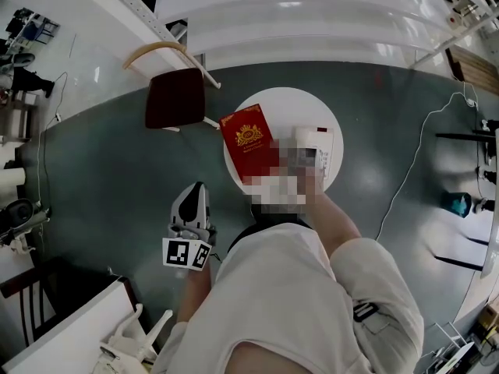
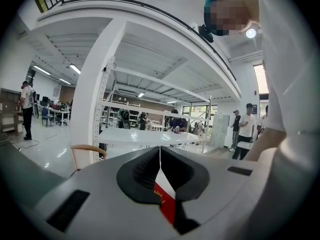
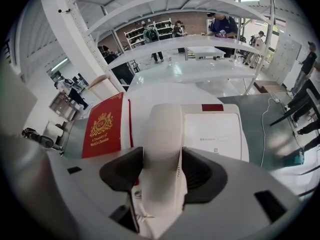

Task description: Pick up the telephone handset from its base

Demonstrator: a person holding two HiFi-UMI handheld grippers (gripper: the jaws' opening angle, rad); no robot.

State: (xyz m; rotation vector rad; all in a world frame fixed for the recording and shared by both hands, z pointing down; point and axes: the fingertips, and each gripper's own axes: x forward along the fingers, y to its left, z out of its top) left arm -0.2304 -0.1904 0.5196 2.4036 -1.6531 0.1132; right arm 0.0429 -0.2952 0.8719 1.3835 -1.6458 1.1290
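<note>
The white telephone handset point(image 3: 162, 134) lies in the left cradle of its white base point(image 3: 215, 134), which stands on the round white table point(image 3: 165, 91). My right gripper point(image 3: 162, 171) points steeply down over it. Its two dark pads sit against the handset's left and right sides, so it is shut on it. In the head view a mosaic patch and my right arm hide that gripper; only part of the base point(image 1: 323, 150) shows. My left gripper point(image 1: 196, 189) hangs beside the table over the floor, its jaws shut with nothing between them point(image 2: 160, 151).
A red book point(image 3: 102, 126) with a gold crest lies on the table left of the phone, also seen from above point(image 1: 249, 139). A dark-seated wooden chair point(image 1: 175, 96) stands left of the table point(image 1: 288, 100). White shelving and several people fill the background.
</note>
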